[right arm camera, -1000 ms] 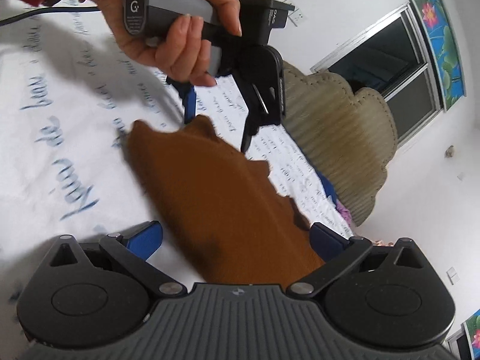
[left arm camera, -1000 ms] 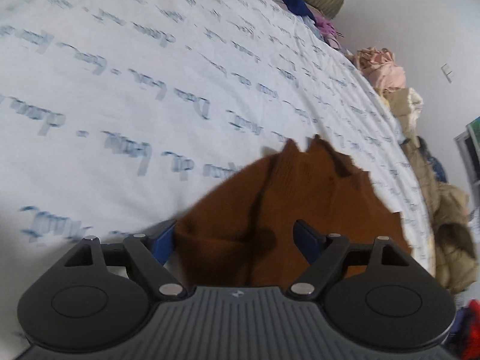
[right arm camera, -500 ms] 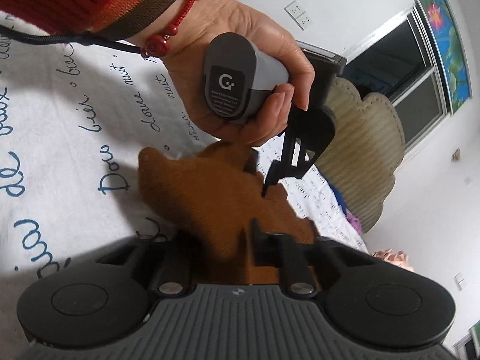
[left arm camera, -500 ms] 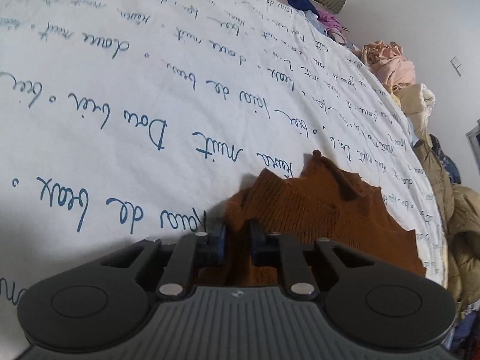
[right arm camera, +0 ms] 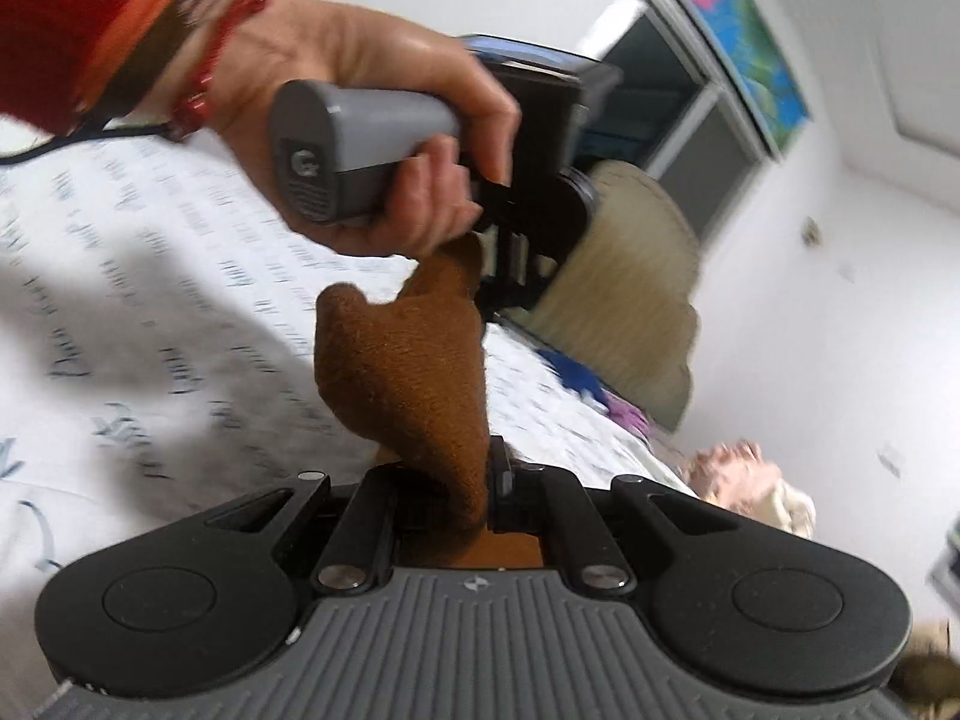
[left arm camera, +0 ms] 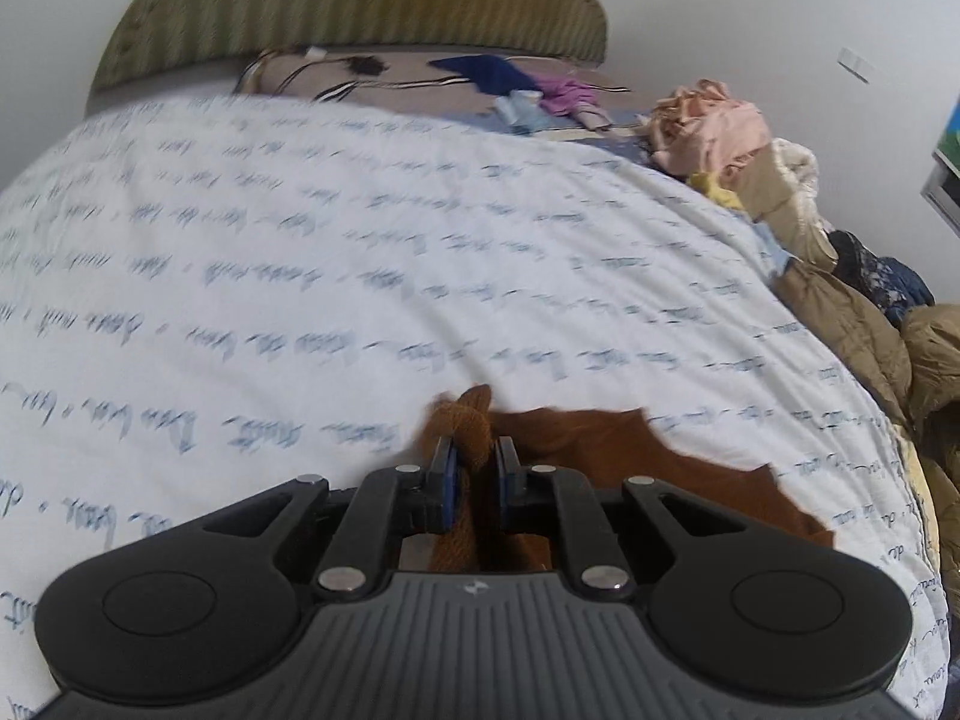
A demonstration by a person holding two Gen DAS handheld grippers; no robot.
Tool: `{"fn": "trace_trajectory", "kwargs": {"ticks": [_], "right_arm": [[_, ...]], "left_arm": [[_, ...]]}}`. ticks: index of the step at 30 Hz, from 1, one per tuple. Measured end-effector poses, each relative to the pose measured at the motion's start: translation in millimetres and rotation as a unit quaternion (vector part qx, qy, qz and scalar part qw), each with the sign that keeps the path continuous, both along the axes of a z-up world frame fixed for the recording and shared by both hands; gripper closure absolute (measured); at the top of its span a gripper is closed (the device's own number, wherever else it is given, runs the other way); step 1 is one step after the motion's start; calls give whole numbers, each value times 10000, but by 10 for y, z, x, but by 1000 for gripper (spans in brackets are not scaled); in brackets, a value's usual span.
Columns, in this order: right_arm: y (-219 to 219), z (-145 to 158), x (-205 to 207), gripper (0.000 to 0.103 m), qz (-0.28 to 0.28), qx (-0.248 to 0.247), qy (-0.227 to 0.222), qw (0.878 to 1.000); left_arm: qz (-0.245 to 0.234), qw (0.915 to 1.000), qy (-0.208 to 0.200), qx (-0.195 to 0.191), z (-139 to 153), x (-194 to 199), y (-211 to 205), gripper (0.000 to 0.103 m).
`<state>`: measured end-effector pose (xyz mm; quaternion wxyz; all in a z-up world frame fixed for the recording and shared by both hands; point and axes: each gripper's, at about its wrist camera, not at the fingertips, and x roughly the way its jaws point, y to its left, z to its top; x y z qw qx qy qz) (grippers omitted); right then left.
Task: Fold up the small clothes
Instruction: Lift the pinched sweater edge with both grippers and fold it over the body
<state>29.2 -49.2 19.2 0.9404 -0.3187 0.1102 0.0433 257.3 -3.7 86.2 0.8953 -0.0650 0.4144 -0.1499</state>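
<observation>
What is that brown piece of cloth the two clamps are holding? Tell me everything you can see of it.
The brown knit garment looks like soft, fuzzy rust-brown wool; its type cannot be told. The left gripper is shut on a bunched edge, and the right gripper pinches another part, so it hangs stretched between them above the white bedsheet. In the left view, its lower part with a jagged edge trails over the sheet.

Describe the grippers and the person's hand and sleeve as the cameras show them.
Both grippers, left gripper and right gripper, have ribbed grey bases, black linkage arms with silver pivot pins, and blue-padded jaws on the left. The left hand grips a grey handle with a logo; red beaded bracelet, red and orange sleeve, black cable trailing.
</observation>
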Motion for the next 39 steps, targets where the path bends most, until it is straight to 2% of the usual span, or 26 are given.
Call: {"fn": "trace_trajectory", "kwargs": {"ticks": [7,11,14,18,24,26,28,30,31,32,34,35,36,39], "right_arm": [[-625,75,45,93,-628,706,-78,9955],[-999,57,52,93,-938,1365,108,9861],[-1258,7,57,93,-1110,1923,279,9746],[-1585,-103,-4,93,-1295,2701,484,9529],[-2059,-264,-68,93,-1538,3892,853,9042],[-2186,-329,-29,92,-1539,4194,1091,8880],[-2281,-394,-21,87,-1551,4474,1253,8718],[-2343,-435,-10,73,-1563,4631,1356,8618],[-2373,-445,-9,70,-1557,4706,1369,8576],[-2401,-458,-11,68,-1545,4790,1383,8530],[-2464,-479,0,68,-1524,4955,1445,8428],[-2492,-482,-1,68,-1509,5038,1463,8378],[-2519,-479,-5,68,-1493,5112,1472,8335],[-2642,-446,-27,65,-1467,5388,1458,8166]], "left_arm": [[-423,9986,-35,319,80,26,-913,91],[-735,9955,-26,604,-1,26,-1463,91],[-885,9921,-6,884,-95,16,-1778,91],[-1013,9876,-147,1192,-184,-6,-2143,94],[-1335,9799,-196,1467,-362,-29,-2568,94],[-1458,9797,-121,1370,-429,-12,-2633,93],[-1511,9828,-49,1058,-448,30,-2624,93],[-1627,9846,-1,635,-412,76,-2585,91],[-1652,9850,27,494,-391,93,-2578,89],[-1654,9854,43,404,-362,107,-2562,83],[-1551,9873,-95,317,-293,93,-2500,59],[-1466,9884,-257,319,-246,59,-2444,35],[-1345,9890,-485,372,-200,4,-2373,20],[-1142,9829,-1145,877,-139,-247,-2143,17]]}}
